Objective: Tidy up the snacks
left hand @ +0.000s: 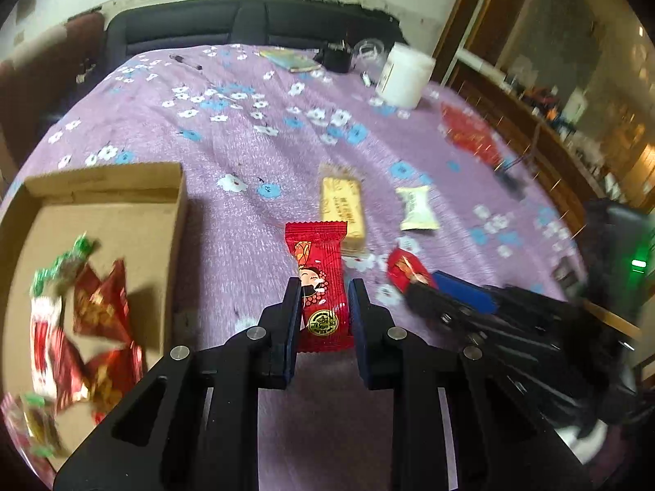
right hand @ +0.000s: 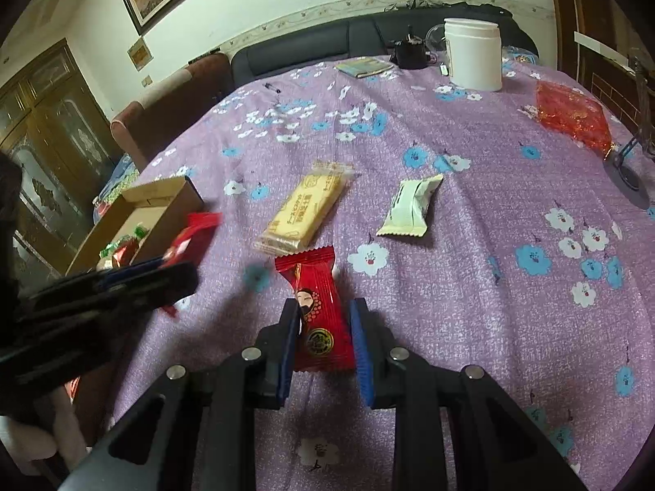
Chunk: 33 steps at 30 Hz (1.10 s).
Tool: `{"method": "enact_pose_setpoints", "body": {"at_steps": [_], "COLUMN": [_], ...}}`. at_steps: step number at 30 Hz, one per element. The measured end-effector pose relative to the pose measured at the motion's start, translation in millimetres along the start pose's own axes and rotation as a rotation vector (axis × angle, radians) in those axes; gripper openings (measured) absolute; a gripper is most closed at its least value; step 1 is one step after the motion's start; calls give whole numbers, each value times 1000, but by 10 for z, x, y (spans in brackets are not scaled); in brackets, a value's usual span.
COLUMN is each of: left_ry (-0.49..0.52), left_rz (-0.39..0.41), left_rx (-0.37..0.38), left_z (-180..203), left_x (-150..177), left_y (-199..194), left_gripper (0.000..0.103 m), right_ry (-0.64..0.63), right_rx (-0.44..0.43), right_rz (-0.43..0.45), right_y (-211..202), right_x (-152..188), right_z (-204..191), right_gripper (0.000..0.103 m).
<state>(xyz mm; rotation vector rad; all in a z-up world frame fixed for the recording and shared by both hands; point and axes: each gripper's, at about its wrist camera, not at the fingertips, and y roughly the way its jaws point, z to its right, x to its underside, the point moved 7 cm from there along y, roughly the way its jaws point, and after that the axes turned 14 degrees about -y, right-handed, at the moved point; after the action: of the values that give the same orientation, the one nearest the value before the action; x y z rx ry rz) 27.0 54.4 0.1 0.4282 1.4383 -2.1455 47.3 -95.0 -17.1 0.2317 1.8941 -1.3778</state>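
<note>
Two red wrapped candies with a cartoon face sit in your grippers, one each. Your left gripper (left hand: 325,298) is clamped on its red candy (left hand: 321,282), lifted just right of the open brown cardboard box (left hand: 106,204) that holds more red and green wrapped sweets (left hand: 98,311). Your right gripper (right hand: 323,319) has its pads against the second red candy (right hand: 317,307), which lies on the purple flowered tablecloth (right hand: 450,286). Farther out lie a yellow wafer packet (right hand: 303,212) and a cream sachet (right hand: 411,206). At the far edge stands a white plastic tub (right hand: 475,53).
</note>
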Motion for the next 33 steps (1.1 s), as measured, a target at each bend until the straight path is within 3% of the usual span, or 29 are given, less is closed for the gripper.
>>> {"method": "enact_pose_setpoints", "body": {"at_steps": [5, 11, 19, 22, 27, 33], "left_ry": [-74, -191, -296, -306, -327, -286], "left_rz": [61, 172, 243, 247, 211, 186], "left_rx": [58, 36, 56, 49, 39, 55], "left_z": [-197, -769, -1346, -1501, -1781, -1782], "left_x": [53, 118, 296, 325, 413, 428], "left_y": [-451, -1036, -1400, -1462, -1414, -1375], "left_gripper": [22, 22, 22, 22, 22, 22], "right_ry": [-1, -18, -74, -63, -103, -217], "right_rx": [-12, -6, 63, 43, -37, -152], "right_rz": [45, 43, 44, 59, 50, 12], "right_y": [-91, -78, -91, -229, -352, -231], "right_x": [-51, -45, 3, 2, -1, -119], "right_z": [-18, -71, -154, -246, -723, -1520], "right_gripper": [28, 28, 28, 28, 28, 28]}}
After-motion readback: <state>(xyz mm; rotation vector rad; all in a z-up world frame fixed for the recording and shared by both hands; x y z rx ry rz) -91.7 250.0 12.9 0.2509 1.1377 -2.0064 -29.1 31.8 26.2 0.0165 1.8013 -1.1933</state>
